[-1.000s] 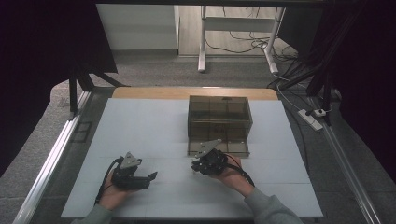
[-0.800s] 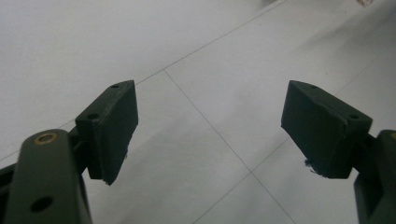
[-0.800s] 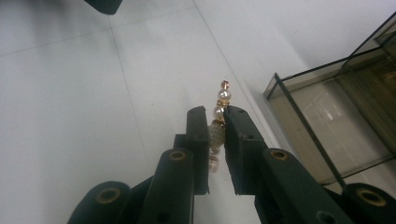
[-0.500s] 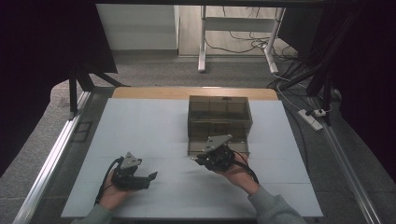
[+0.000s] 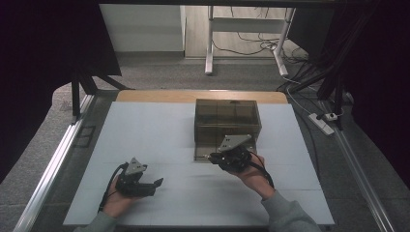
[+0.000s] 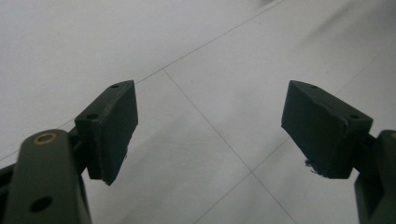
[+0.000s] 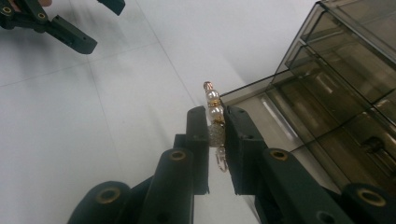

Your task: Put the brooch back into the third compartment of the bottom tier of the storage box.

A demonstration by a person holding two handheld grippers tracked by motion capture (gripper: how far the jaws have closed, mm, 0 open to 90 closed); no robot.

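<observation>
**Two grippers, one with a pearl piece**

Two grippers are over the white table (image 5: 159,125). Nearest to the person, the left gripper (image 5: 155,183) is low over the bare surface at the left, and its jaws stand wide apart with nothing between them. A little farther, the right gripper (image 7: 216,135) has its jaws pressed narrow on a small pearl ornament (image 7: 214,116); two white beads and a gold tip stick out above the pads, and a small hook hangs below. This ornament is in the air, just beside the front edge of the open drawer (image 7: 299,140). Behind it stands the smoky transparent box (image 5: 226,121), in the middle of the table.
</observation>
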